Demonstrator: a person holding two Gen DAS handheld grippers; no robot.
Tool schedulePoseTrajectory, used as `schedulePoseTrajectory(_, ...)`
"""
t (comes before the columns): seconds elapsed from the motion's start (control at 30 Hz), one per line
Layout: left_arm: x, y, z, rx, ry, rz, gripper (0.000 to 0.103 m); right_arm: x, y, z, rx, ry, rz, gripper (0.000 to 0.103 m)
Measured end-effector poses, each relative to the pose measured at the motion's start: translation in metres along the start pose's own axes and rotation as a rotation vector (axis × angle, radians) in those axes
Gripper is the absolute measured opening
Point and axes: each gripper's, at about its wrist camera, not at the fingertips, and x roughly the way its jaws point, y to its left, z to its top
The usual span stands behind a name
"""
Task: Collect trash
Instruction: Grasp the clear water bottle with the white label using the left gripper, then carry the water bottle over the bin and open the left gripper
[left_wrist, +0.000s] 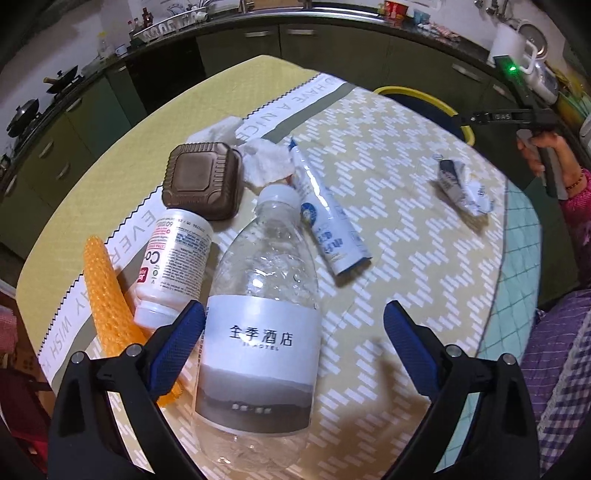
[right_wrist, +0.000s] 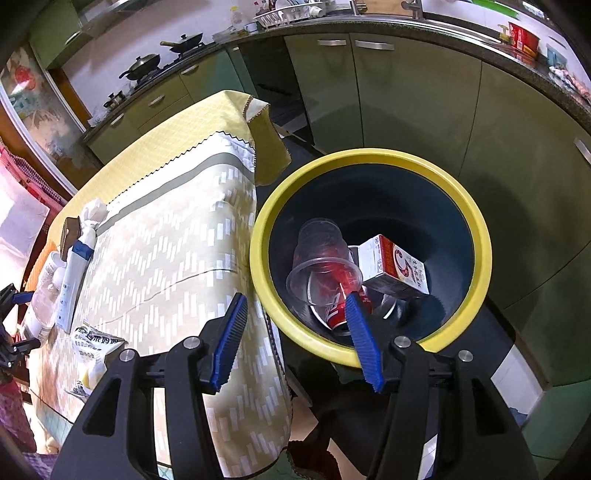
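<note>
1. Left gripper (left_wrist: 295, 325) stands wide open over the clear water bottle (left_wrist: 258, 332); the left pad (left_wrist: 181, 347) is against or just beside the bottle's label, the right pad well apart, so nothing is gripped yet. I judge the jaws bracket it for pickup.
2. Beyond the fingertips lie a white pill bottle (left_wrist: 173, 273), a brown box (left_wrist: 203, 181), tissues (left_wrist: 266, 162), a tube (left_wrist: 325, 218) and a crumpled wrapper (left_wrist: 461, 184).
3. Right gripper (right_wrist: 295, 325) hangs half open and empty over the yellow-rimmed bin (right_wrist: 480, 236), where a plastic cup (right_wrist: 321, 266) and carton (right_wrist: 395, 269) lie.
</note>
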Motion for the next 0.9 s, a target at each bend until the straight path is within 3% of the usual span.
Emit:
schedulePoseTrajectory(0.23, 0.018, 0.008, 0.005, -0.004, 0.035, 0.031, 0.088, 0.002, -0.003, -0.001, 0.006, 0.004, 0.008, 0.055)
schedulePoseTrajectory(0.3, 0.025, 0.006, 0.004, 0.009, 0.057, 0.013, 0.07, 0.003, -0.004, -0.001, 0.008, 0.006, 0.007, 0.055)
schedulePoseTrajectory(0.33, 0.03, 0.005, 0.003, 0.014, 0.078, 0.001, 0.065, 0.004, -0.005, 0.0, 0.01, 0.008, 0.008, 0.055)
schedulePoseTrajectory(0.6, 0.035, 0.003, 0.004, -0.015, 0.102, -0.017, 0.063, 0.01, -0.002, 0.0, 0.006, 0.018, 0.019, 0.055)
schedulePoseTrajectory(0.9, 0.02, -0.01, -0.003, -0.05, 0.062, -0.027, 0.061, 0.006, -0.002, -0.001, 0.003, 0.009, 0.034, 0.055)
